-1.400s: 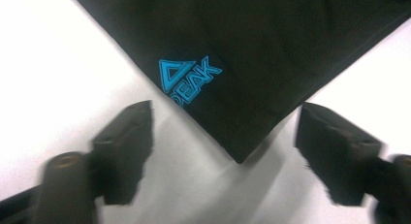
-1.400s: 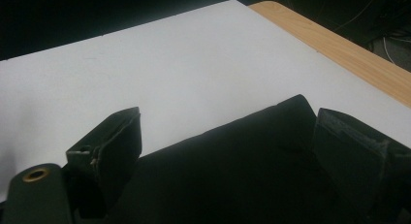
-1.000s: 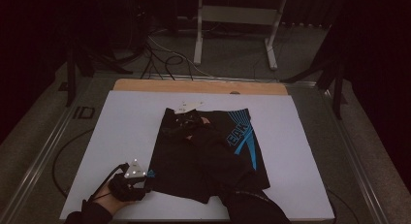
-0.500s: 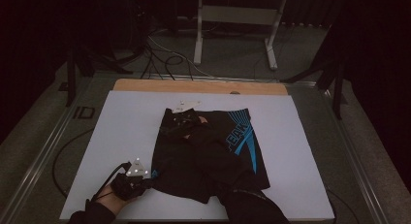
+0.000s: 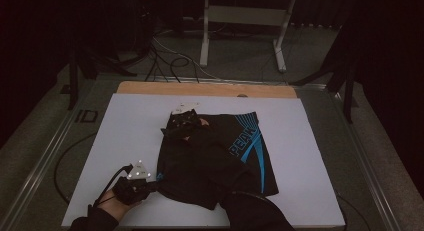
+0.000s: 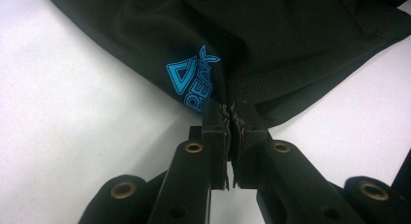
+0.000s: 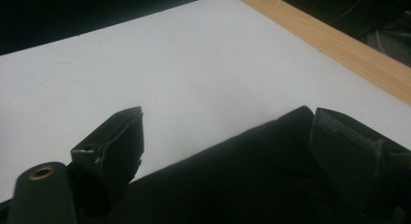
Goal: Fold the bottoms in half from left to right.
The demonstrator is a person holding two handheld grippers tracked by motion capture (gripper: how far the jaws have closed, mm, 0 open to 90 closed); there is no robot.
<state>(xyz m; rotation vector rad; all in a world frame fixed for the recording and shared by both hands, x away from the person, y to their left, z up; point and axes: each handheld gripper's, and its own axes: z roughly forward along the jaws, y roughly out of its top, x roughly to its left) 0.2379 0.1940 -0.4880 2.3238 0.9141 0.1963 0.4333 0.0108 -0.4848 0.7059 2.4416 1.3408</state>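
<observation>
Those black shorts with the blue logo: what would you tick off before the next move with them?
1. Left gripper has hold of the shorts: ok, its jaws are shut on the hem beside the blue logo.
2. Right gripper has hold: not ok, its jaws stand open with dark cloth between them, not pressed.
3. Shorts lie wholly on the white board: ok.
4. Shorts lie flat: not ok, the waistband end is bunched.
5. Trailing cable clear of the cloth: ok.
6. Cloth caught deep enough in the left jaws: cannot tell.
</observation>
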